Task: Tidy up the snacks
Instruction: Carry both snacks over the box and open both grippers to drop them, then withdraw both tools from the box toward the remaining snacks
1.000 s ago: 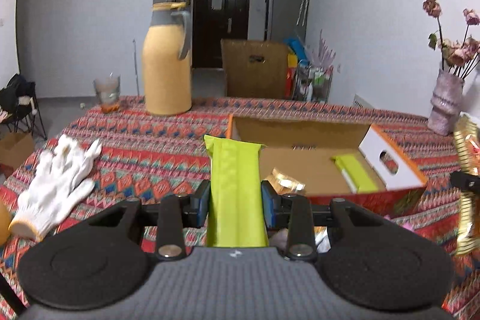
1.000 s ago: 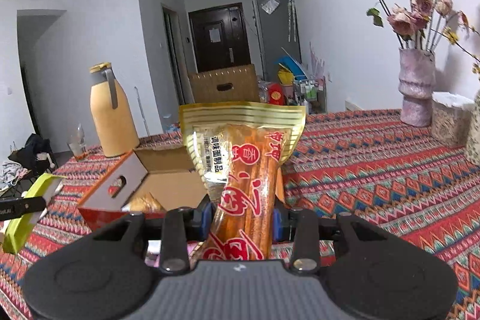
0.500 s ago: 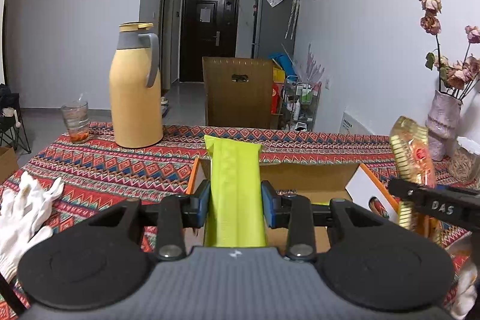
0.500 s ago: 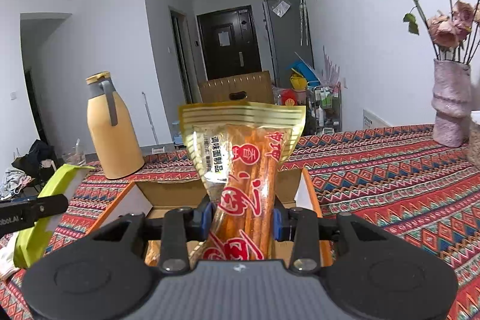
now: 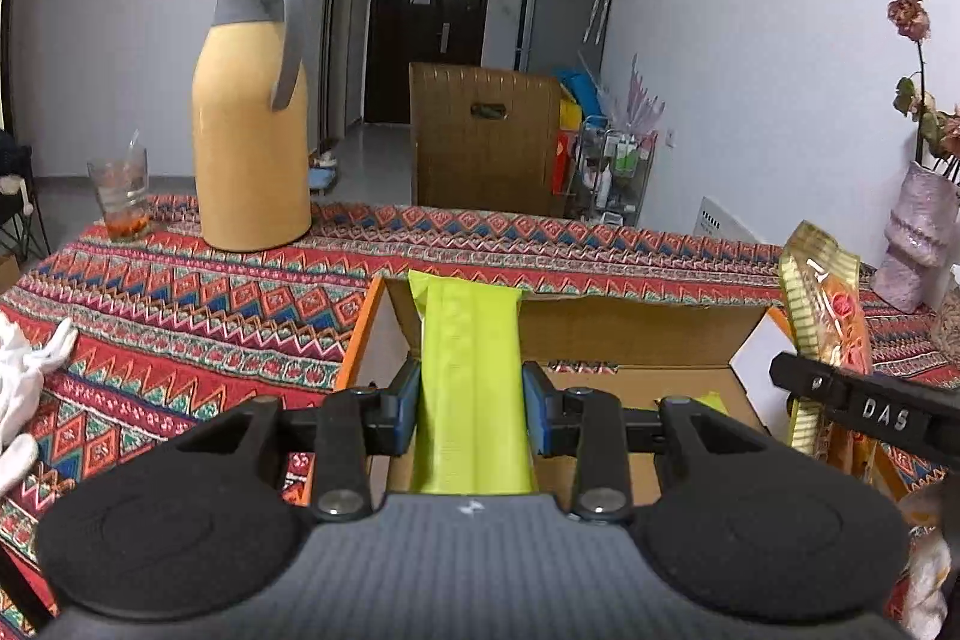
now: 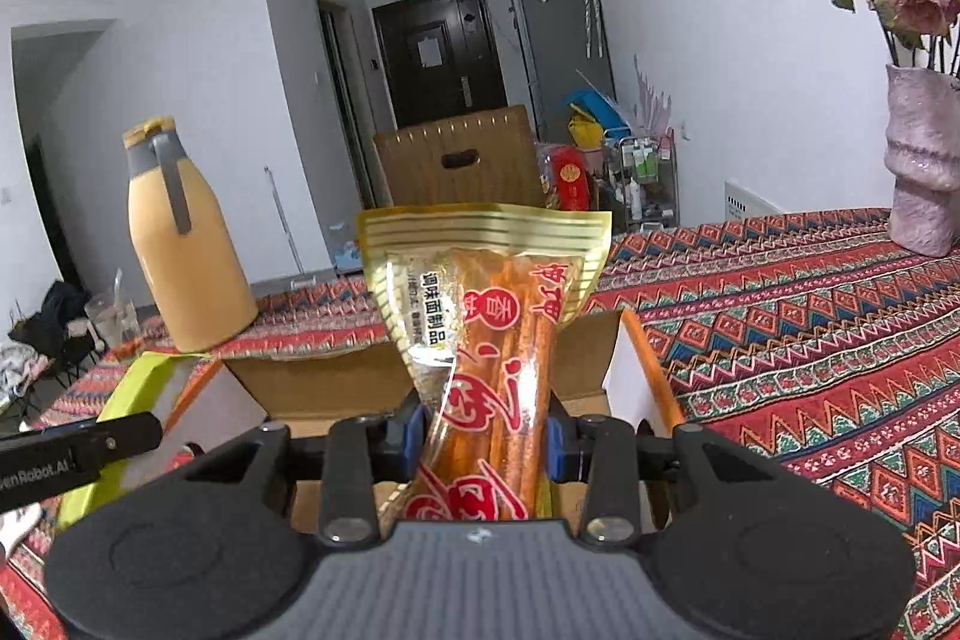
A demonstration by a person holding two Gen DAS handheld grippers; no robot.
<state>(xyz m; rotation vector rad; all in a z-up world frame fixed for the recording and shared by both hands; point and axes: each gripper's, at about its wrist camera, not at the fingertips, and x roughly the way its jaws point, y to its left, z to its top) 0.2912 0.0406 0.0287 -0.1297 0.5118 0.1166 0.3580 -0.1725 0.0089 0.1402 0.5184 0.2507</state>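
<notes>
Left gripper [image 5: 471, 403] pinches green packet [image 5: 468, 340], right gripper [image 6: 483, 439] pinches orange snack bag [image 6: 498, 340] mid-body — both look light, crinkly, slippery; box [image 5: 630, 322] at 12 o'clock.

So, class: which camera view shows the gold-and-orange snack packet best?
The right wrist view: the gold-and-orange snack packet faces the camera, label showing, in the right gripper. The left wrist view catches it only edge-on at the right.

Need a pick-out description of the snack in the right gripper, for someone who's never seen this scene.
Start at the patterned tablecloth and find the open cardboard box in its middle. Above the box's right end, the right gripper is shut on a snack packet standing upright. Unlike the plain green packet beside it, this one is gold-topped and clear, with orange sticks and red print.
</notes>
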